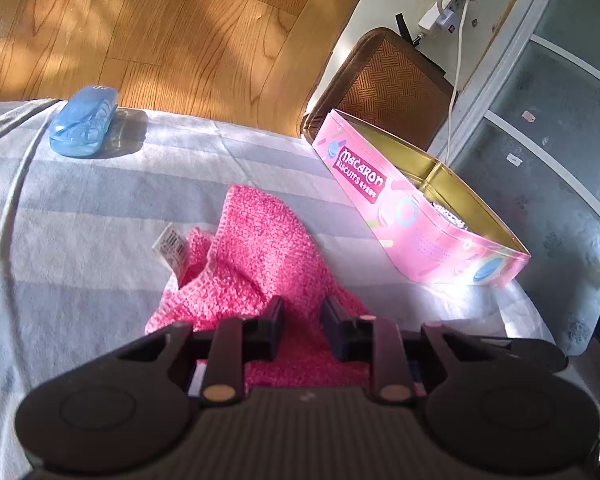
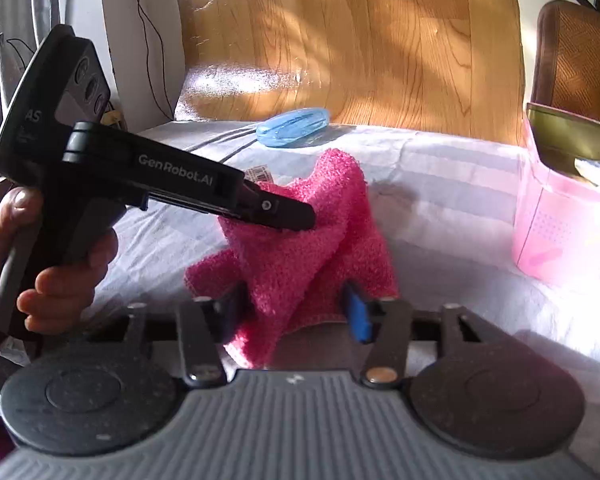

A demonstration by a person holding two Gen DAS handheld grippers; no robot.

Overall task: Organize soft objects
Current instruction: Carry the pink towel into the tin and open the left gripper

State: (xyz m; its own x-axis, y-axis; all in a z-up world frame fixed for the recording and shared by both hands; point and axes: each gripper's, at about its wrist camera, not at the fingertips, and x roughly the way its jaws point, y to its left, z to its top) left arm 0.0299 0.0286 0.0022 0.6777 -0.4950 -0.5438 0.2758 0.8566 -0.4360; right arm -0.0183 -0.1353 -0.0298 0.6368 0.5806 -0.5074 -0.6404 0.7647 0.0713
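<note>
A crumpled pink towel (image 1: 256,248) with a white label lies on the striped sheet (image 1: 100,220). My left gripper (image 1: 304,320) is shut on a fold of it. In the right wrist view the left gripper (image 2: 304,218) pinches the towel (image 2: 300,248) near its top and holds that part up in a peak. The lower part of the towel hangs between the fingers of my right gripper (image 2: 294,316), which stands open; its blue pad is bare. An open pink biscuit tin (image 1: 420,232) sits at the sheet's right edge, with something patterned inside, mostly hidden.
A clear blue plastic case (image 1: 82,124) lies at the sheet's far edge. Beyond it is a wooden floor. A brown woven cushion (image 1: 392,80) stands behind the tin, with a power strip (image 1: 440,16) and cable above. A person's hand (image 2: 60,288) grips the left gripper's handle.
</note>
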